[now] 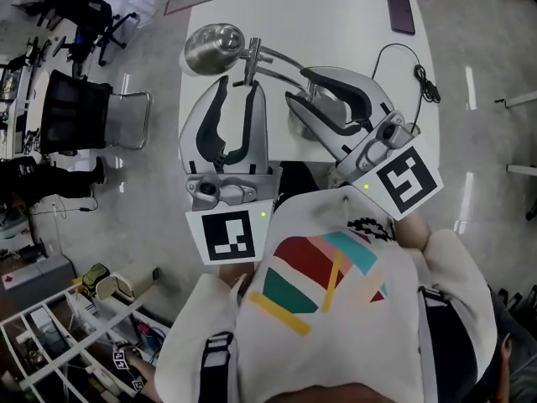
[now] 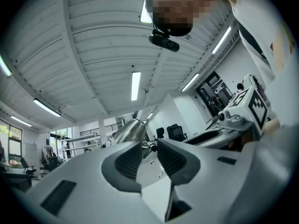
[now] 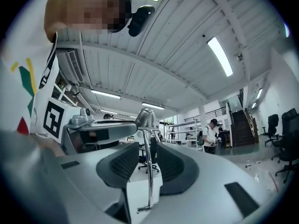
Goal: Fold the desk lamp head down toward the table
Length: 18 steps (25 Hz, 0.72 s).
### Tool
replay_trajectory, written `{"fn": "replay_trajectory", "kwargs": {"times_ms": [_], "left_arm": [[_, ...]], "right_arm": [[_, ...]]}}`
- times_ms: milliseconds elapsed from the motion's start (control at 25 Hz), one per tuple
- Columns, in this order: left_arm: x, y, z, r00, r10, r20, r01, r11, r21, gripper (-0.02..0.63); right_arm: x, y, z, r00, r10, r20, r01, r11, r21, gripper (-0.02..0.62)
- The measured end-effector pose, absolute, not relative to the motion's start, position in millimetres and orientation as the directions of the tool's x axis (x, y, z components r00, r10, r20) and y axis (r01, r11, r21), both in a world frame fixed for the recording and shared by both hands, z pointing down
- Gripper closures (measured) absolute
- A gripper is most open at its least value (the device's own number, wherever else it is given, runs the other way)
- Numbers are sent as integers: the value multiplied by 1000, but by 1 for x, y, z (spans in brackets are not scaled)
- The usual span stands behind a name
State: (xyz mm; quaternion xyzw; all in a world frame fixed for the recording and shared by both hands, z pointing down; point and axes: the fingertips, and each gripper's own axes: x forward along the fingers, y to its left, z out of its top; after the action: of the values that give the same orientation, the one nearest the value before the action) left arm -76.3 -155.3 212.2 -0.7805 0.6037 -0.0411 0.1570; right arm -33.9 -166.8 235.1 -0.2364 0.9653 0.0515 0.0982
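Observation:
A chrome desk lamp stands on the white table (image 1: 336, 15). Its dome head (image 1: 211, 47) is at the back left, and its thin arm (image 1: 281, 57) curves right toward a base hidden under my right gripper. My left gripper (image 1: 240, 84) is open just in front of the head, with nothing between its pads (image 2: 128, 162); the head (image 2: 128, 130) shows beyond the left gripper (image 2: 149, 155). My right gripper (image 1: 295, 86) points left at the arm and is also open. In the right gripper view (image 3: 149, 160) the chrome rod (image 3: 148, 171) stands in the gap, untouched by either pad.
A dark phone (image 1: 401, 13) lies at the table's far right corner, and a black cable (image 1: 424, 78) loops along the right edge. An office chair (image 1: 84, 112) stands left of the table, and a white wire cart (image 1: 59, 334) is at the lower left.

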Motion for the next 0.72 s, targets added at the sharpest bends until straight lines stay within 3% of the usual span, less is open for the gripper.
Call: {"fn": "replay_trajectory", "kwargs": {"times_ms": [80,200,280,320,520,720], "left_arm": [[-74,-161,217,276,-955,-110,-918,-229,-324,482],[-75,-162,221,307,-947,-89,-907,-263,-328,482],[-75,-162,221,344,-936,-74,-897,-304,-321,483],[-75,-163,221,358,-931,-67,-892,-320,-319,483],[-74,-162,217,389,-920,-49,-879,-355,-319,486],[-72,-163,215,398,-916,-40,-873,-365,-323,488]], "right_arm": [[-37,-174,235,-864,-452,-220,-476,877,67,472],[-40,-177,237,-858,-466,-216,-488,871,61,478],[-41,-180,238,-857,-474,-202,-493,868,57,576],[-42,-181,239,-859,-474,-193,-491,870,50,584],[-43,-181,239,-892,-431,-136,-432,902,-25,584],[-38,-182,239,-928,-329,-174,-330,944,-22,583]]}}
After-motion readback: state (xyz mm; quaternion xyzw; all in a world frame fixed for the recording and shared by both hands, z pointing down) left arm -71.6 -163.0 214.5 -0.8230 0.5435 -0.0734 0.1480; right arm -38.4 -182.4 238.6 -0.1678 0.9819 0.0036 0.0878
